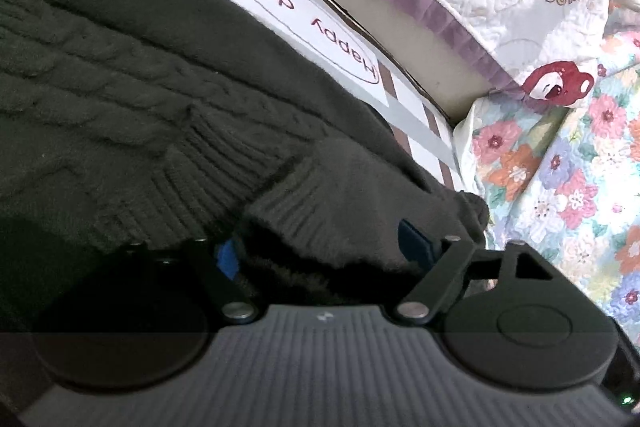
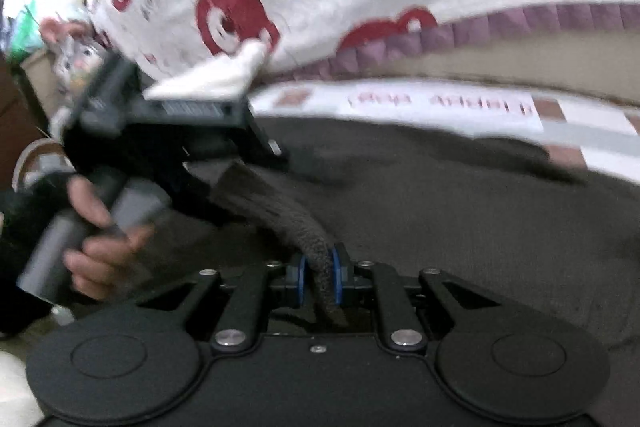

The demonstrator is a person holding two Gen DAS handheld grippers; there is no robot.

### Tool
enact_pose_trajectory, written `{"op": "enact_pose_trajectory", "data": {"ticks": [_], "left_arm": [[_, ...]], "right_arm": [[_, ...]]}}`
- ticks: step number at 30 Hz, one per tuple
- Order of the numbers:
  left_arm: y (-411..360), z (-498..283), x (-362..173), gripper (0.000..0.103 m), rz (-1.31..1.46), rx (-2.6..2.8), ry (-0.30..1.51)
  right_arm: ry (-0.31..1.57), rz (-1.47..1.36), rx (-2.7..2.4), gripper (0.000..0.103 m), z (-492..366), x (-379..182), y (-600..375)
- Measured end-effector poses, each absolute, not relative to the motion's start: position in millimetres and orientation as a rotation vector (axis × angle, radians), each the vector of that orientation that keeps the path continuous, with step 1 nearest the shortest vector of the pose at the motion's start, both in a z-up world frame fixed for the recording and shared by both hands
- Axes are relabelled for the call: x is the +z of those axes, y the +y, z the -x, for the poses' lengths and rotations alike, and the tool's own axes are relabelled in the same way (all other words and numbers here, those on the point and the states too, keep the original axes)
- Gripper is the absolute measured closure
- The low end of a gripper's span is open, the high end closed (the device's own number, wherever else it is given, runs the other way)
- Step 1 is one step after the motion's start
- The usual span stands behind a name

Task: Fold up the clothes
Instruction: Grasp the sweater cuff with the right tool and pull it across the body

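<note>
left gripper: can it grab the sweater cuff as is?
Probably yes. The ribbed cuff lies between the open jaws of the left gripper, nothing on top; it only has to close.

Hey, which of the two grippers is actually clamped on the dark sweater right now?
The right gripper: its blue pads pinch a strip of the dark sweater. The left gripper stands open, with a ribbed cuff lying loose between its spread fingers.

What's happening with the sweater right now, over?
Left gripper open, ribbed cuff loose between its fingers. Right gripper shut on a sweater fold. Sweater spread on the mat. Nothing in the way.
</note>
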State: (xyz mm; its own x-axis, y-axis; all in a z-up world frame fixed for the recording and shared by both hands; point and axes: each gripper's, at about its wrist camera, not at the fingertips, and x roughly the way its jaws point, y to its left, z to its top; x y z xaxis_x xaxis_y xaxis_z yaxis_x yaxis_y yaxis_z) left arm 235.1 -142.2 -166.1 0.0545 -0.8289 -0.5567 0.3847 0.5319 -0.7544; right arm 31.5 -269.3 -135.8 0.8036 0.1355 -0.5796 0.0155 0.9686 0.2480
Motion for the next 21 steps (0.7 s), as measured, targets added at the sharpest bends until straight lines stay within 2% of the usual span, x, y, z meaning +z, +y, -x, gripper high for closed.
{"op": "enact_pose_trajectory", "data": {"ticks": [1,3,4,5,8,10,11,12,14,19,21], "left_arm": [[-141,-234,-166,0.021,0.467,-0.977,1.183],[-142,-232,-165,0.027,0.438,-1.005,1.173],[-143,-231,-163,0.068,0.429,-1.024,1.167],[-143,-230,-161,0.097,0.435,-1.038,1.162],[-118,-232,-147,0.096,0.665,-1.034,1.125],[-100,-228,-121,0.096,0.609,-1.015,1.012],[-93,-221,-109,0.096,0.54,-0.981,0.953],[-87,-214,-100,0.096,0.48,-0.947,0.904],[-78,-204,-99,0.096,0.456,-0.901,0.926],[-87,-183,-141,0.096,0.381,-0.843,1.14],[-86,-176,-147,0.096,0.381,-0.834,1.171]], "right_arm": [[0.619,-0.246,0.08,0.087,-29,-133,-270],[0.597,-0.234,0.099,0.087,-25,-129,-271],[0.604,-0.227,0.099,0.087,-25,-128,-272],[0.611,-0.219,0.1,0.087,-24,-128,-273],[0.632,-0.223,0.053,0.081,-24,-128,-274],[0.598,-0.284,0.02,0.058,-23,-123,-281],[0.572,-0.319,0.006,0.055,-23,-119,-285],[0.555,-0.354,-0.009,0.053,-22,-115,-290],[0.546,-0.389,-0.046,0.053,-19,-110,-300],[0.602,-0.309,-0.285,0.053,-4,-101,-332],[0.634,-0.285,-0.396,0.052,4,-98,-351]]}}
